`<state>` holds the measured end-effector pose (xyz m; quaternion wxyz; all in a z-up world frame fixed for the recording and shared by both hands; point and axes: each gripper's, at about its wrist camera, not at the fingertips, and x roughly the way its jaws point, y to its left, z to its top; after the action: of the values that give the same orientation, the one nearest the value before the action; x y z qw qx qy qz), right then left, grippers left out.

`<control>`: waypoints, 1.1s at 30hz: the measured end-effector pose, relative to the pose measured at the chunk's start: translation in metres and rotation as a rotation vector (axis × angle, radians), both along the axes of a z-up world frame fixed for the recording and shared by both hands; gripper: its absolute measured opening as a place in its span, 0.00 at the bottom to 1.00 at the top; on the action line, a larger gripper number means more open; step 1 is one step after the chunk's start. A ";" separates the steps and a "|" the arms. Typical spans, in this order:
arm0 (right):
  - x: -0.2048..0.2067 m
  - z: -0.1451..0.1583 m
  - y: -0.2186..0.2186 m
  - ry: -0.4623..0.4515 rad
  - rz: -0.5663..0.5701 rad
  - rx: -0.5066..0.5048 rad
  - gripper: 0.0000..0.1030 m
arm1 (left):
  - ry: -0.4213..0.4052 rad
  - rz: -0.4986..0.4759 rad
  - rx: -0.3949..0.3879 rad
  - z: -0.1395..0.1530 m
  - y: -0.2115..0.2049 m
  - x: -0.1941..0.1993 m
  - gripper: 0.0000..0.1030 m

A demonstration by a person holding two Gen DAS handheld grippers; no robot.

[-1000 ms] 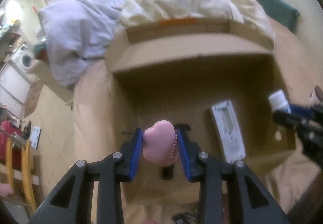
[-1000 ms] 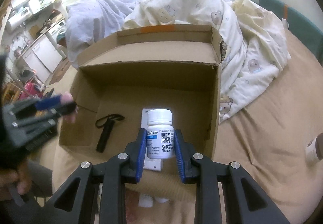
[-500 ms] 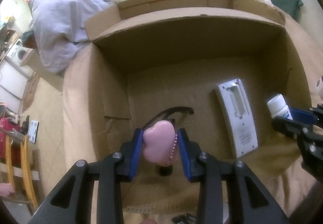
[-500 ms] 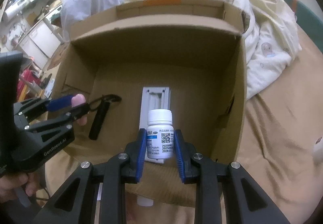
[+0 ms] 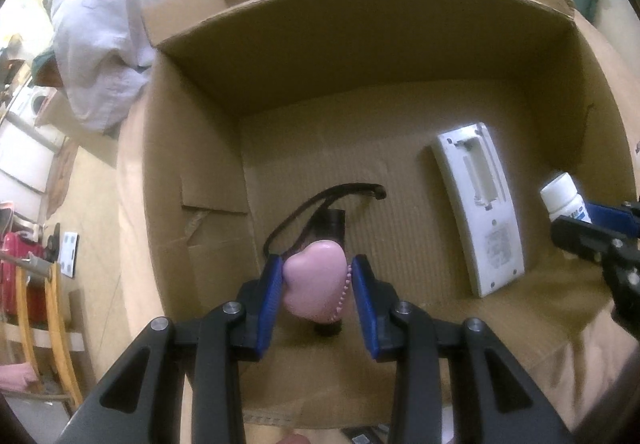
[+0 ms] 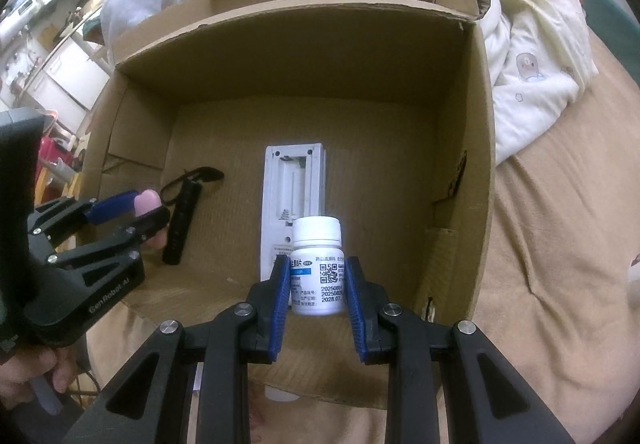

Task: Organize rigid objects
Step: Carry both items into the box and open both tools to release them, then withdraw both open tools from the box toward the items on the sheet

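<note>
The left gripper (image 5: pixel 315 280) clamps a pink heart (image 5: pixel 314 284) low in the frame's centre, over the cardboard box (image 6: pixel 280 56); the right gripper (image 6: pixel 318 284) clamps a white pill bottle (image 6: pixel 317 264) likewise.

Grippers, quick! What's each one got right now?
Left gripper: closed on the pink heart, over the cardboard box.
Right gripper: closed on the white pill bottle.
</note>
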<state>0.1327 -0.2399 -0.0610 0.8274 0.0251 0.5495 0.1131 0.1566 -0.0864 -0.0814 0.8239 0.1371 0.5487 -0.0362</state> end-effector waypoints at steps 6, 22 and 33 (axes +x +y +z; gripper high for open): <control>0.002 0.001 0.000 -0.001 -0.004 0.013 0.28 | 0.002 0.004 -0.005 -0.001 0.000 -0.001 0.31; -0.003 0.036 -0.017 -0.137 -0.048 0.141 0.77 | -0.059 0.066 -0.126 0.028 0.011 0.000 0.78; 0.001 0.034 -0.019 -0.144 -0.080 0.116 0.98 | -0.057 0.087 -0.141 0.029 0.011 0.003 0.87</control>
<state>0.1332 -0.2586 -0.0268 0.8657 0.0866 0.4798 0.1132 0.1597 -0.0751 -0.0522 0.8476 0.0556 0.5265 -0.0352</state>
